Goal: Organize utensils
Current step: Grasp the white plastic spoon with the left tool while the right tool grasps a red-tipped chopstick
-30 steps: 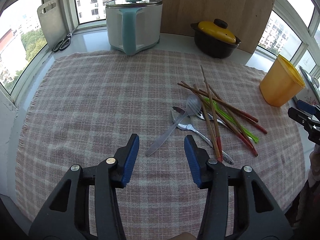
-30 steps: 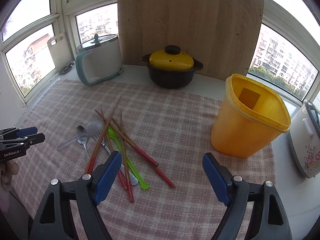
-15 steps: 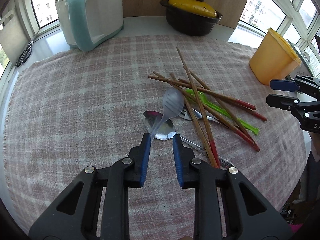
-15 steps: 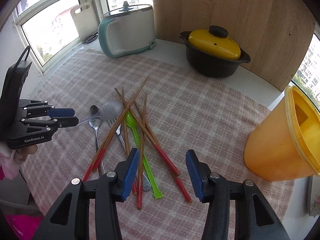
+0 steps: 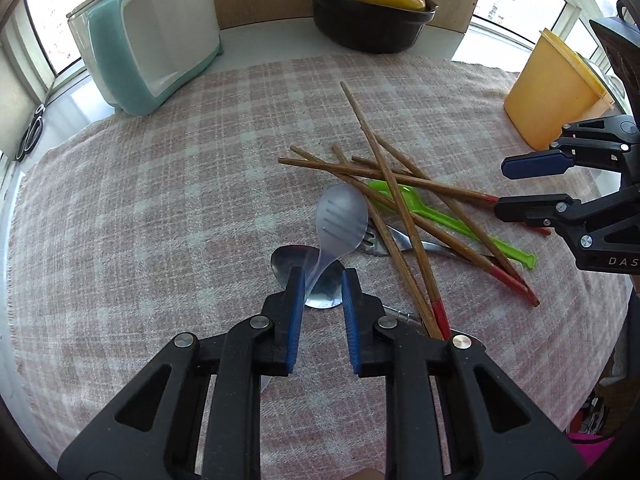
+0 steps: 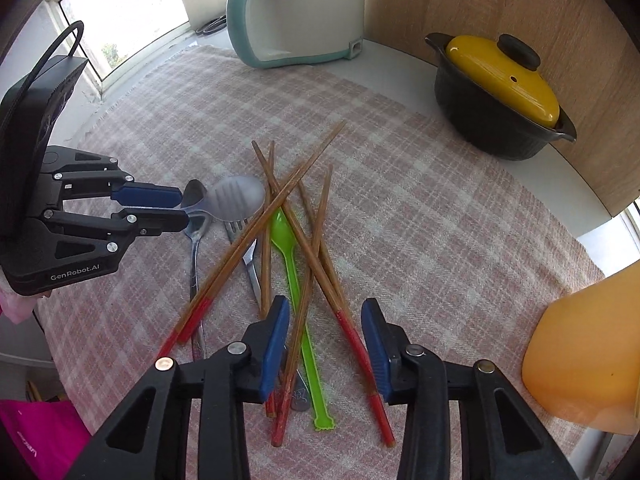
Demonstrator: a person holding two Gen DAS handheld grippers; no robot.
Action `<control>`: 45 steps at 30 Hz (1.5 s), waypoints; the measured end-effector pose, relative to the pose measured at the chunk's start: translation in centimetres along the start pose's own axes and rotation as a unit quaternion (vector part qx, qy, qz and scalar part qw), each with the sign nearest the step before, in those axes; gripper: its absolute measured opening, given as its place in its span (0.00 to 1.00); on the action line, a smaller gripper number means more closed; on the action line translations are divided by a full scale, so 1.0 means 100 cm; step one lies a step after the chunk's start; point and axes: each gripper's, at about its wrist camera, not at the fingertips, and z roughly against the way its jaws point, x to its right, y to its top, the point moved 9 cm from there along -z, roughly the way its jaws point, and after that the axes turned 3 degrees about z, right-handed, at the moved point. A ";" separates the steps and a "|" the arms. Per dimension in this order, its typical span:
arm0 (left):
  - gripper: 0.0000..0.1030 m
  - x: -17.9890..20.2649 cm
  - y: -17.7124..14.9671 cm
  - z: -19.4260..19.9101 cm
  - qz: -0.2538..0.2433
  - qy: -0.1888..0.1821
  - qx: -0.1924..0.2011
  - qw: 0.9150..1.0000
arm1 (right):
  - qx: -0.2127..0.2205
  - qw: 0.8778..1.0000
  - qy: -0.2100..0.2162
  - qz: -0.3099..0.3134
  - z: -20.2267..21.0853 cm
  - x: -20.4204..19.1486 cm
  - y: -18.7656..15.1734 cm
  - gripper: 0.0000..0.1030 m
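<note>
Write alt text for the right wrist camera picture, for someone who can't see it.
The right gripper hangs over crossed red-tipped chopsticks and a green plastic spoon on a pink plaid cloth, its jaws closing. At left, the left gripper holds a translucent spoon; a yellow-lidded pot sits behind.

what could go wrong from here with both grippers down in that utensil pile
1. The left gripper holds the translucent plastic spoon by its thin handle, which curves between the pads; it could twist or slip when lifted.

2. The right gripper is closing with several red-tipped chopsticks and the green plastic spoon between its fingers; it may grab a mixed bunch.

3. The chopsticks cross over the metal fork; lifting them could drag or scatter it.
</note>
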 end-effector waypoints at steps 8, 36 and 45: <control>0.17 -0.011 -0.002 -0.015 0.003 -0.005 -0.031 1.000 | -0.019 1.000 0.014 0.010 -0.014 0.000 0.007 0.37; 0.09 0.007 0.001 -0.024 -0.002 -0.045 -0.044 0.998 | -0.055 0.997 0.046 0.033 -0.044 -0.018 0.019 0.04; 0.03 0.006 -0.007 -0.014 0.049 -0.067 -0.027 0.996 | -0.044 0.996 0.076 -0.001 -0.037 -0.018 0.014 0.04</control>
